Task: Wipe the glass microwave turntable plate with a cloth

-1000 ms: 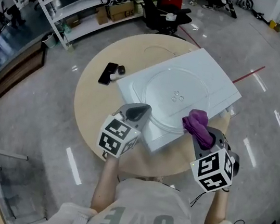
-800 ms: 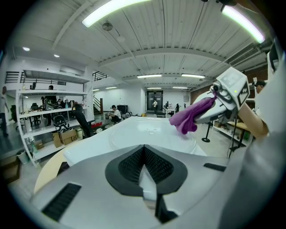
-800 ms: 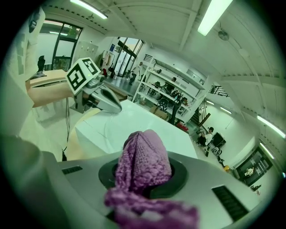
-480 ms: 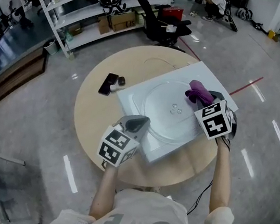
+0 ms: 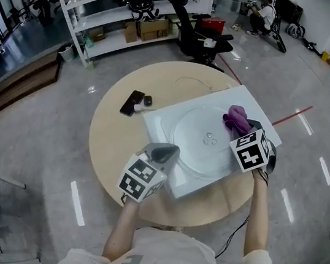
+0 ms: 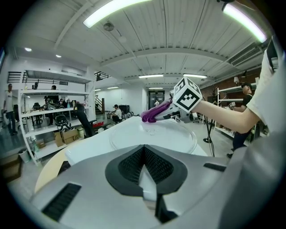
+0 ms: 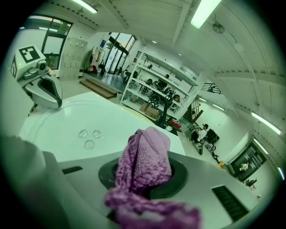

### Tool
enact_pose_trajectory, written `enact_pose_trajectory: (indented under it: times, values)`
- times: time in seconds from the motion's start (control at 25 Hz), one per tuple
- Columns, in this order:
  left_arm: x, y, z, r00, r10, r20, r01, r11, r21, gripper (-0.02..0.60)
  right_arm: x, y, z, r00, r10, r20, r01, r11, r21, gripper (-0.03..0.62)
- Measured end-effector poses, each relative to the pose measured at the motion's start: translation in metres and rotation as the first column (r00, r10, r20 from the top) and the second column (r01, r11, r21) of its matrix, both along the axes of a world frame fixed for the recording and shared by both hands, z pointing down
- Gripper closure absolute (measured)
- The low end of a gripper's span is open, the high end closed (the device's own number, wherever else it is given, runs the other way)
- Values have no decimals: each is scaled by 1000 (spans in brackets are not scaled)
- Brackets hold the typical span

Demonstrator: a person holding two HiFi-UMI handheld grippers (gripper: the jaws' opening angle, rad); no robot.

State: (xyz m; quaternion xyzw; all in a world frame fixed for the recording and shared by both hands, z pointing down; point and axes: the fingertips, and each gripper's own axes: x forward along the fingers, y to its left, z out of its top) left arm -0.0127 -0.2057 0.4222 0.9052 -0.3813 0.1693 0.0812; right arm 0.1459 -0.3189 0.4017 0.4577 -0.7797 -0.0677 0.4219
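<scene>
Shows right gripper (image 5: pixel 239 125) clamped on purple cloth (image 5: pixel 236 115) at glass turntable plate (image 5: pixel 197 147) edge; left gripper (image 5: pixel 164 152) closed, seemingly touching near rim; round table (image 5: pixel 106 145) beneath.

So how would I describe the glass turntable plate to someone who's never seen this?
On the round wooden table lies a white board. The glass turntable plate is the large disc flat on that board, three small bumps at its centre. Unlike the purple cloth at its rim or the black phone beside the board, it's see-through.
</scene>
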Motion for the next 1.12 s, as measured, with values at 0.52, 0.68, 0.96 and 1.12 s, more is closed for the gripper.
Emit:
enact_pose_trajectory:
  times: [0.52, 0.68, 0.96, 1.12]
  values:
    - [-2, -1, -2, 1000, -6, 5, 6, 1000, 8, 580, -1, 125, -2, 997, -42, 63, 41, 999, 15, 537]
    - [-2, 0, -2, 1000, -6, 8, 6, 1000, 6, 580, -4, 157, -1, 996, -33, 81, 32, 999, 10, 537]
    - [-2, -2, 1, 1000, -10, 9, 10, 1000, 5, 580, -7, 168, 1, 995, -48, 87, 47, 999, 11, 537]
    - [0, 0, -1, 1000, -7, 8, 7, 1000, -2, 580, 1, 141, -23, 991, -48, 124, 40, 997, 65, 537]
